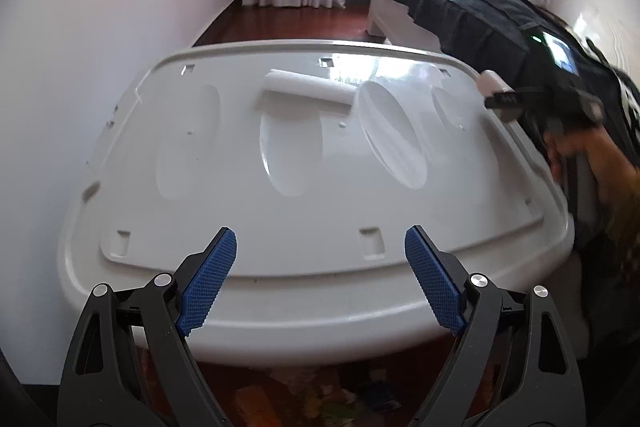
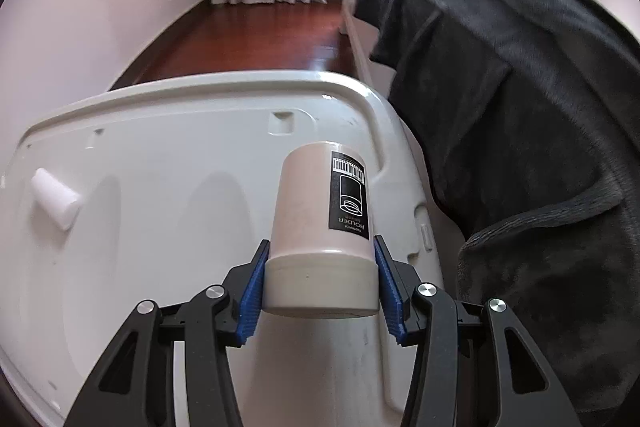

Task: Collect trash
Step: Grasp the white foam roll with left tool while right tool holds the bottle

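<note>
While the left gripper (image 1: 320, 279) hangs wide open and empty over the near edge of a white plastic counter (image 1: 400, 211), the right gripper (image 2: 320, 291) clamps a cream cylinder-shaped container (image 2: 322, 223) at its wider end. The container's long axis runs away from the camera, its label facing up. A small white tube (image 1: 310, 89) lies on its side across the counter's far part, well apart from both grippers.
</note>
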The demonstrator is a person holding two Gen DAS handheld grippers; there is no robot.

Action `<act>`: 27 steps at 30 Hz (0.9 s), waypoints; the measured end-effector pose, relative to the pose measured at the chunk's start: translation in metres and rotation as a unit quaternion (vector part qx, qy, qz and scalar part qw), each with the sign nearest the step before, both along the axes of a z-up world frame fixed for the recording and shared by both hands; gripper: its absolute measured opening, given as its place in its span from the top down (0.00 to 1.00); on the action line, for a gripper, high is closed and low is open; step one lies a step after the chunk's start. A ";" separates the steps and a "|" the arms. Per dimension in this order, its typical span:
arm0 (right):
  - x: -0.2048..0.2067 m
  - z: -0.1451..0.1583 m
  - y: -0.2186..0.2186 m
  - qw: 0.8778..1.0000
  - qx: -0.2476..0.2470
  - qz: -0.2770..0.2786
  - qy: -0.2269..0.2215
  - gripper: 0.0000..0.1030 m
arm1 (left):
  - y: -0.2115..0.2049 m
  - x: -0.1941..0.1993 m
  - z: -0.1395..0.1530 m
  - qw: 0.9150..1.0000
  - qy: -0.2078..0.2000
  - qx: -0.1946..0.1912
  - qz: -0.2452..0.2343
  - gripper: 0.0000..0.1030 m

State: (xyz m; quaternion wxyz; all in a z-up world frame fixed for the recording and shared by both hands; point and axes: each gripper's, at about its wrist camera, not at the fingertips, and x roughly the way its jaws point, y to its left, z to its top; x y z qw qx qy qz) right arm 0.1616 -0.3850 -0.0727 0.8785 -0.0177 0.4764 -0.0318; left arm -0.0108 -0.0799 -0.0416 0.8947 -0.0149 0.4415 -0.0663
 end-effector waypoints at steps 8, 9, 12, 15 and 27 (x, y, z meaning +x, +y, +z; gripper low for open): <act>-0.022 0.038 0.010 0.998 0.021 0.028 -0.060 0.53 | 0.000 0.062 0.008 0.996 0.004 -0.051 0.072 0.18; -0.024 0.042 0.010 0.997 0.025 0.031 -0.065 0.53 | -0.002 0.072 0.008 0.995 0.008 -0.056 0.080 0.18; -0.029 0.053 0.012 0.995 0.030 0.039 -0.085 0.53 | -0.011 0.108 0.004 0.990 0.017 -0.077 0.114 0.18; -0.033 0.062 0.013 0.993 0.032 0.041 -0.102 0.53 | -0.029 0.143 -0.001 0.989 0.004 -0.054 0.139 0.18; -0.034 0.073 0.016 0.990 0.033 0.051 -0.124 0.53 | -0.070 0.222 -0.036 0.980 0.038 0.000 0.193 0.21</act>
